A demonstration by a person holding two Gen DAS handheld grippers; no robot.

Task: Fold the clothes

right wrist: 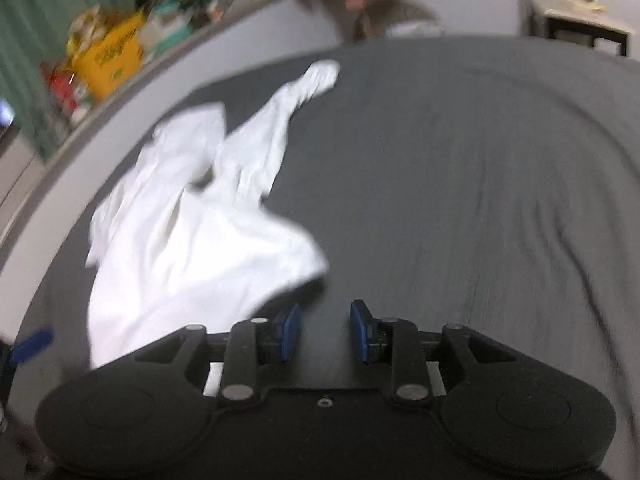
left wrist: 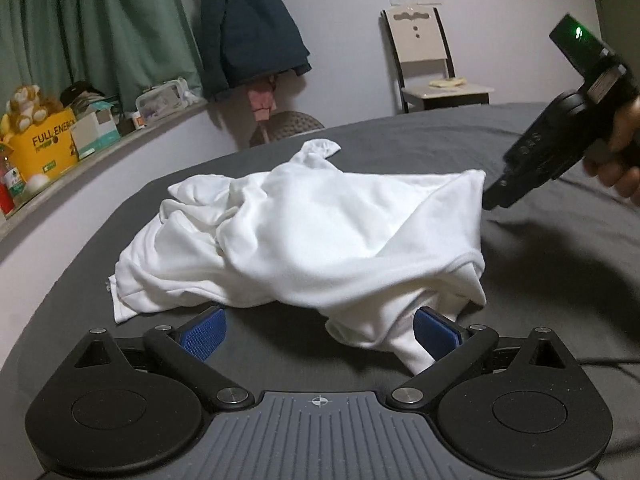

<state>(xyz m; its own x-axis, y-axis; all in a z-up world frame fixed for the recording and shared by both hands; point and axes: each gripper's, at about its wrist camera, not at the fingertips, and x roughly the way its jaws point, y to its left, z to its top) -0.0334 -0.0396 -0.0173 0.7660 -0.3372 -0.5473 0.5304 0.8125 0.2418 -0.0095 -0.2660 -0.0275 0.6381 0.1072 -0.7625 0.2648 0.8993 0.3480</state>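
Note:
A crumpled white garment (left wrist: 304, 236) lies in a heap on the dark grey bed (left wrist: 540, 280). My left gripper (left wrist: 320, 332) is open wide at its near edge, and a fold of the cloth hangs between the blue pads (left wrist: 434, 334). My right gripper (left wrist: 494, 196) is held by a hand at the garment's right corner. In the blurred right wrist view the right gripper (right wrist: 325, 330) is open and empty, with the garment (right wrist: 192, 240) just left of it on the bed (right wrist: 460, 200).
A ledge (left wrist: 100, 152) on the left holds a yellow box (left wrist: 44, 148), a plush toy and other boxes. Green curtains hang behind it. A dark coat (left wrist: 248, 28) hangs on the wall. A chair (left wrist: 432, 64) stands beyond the bed.

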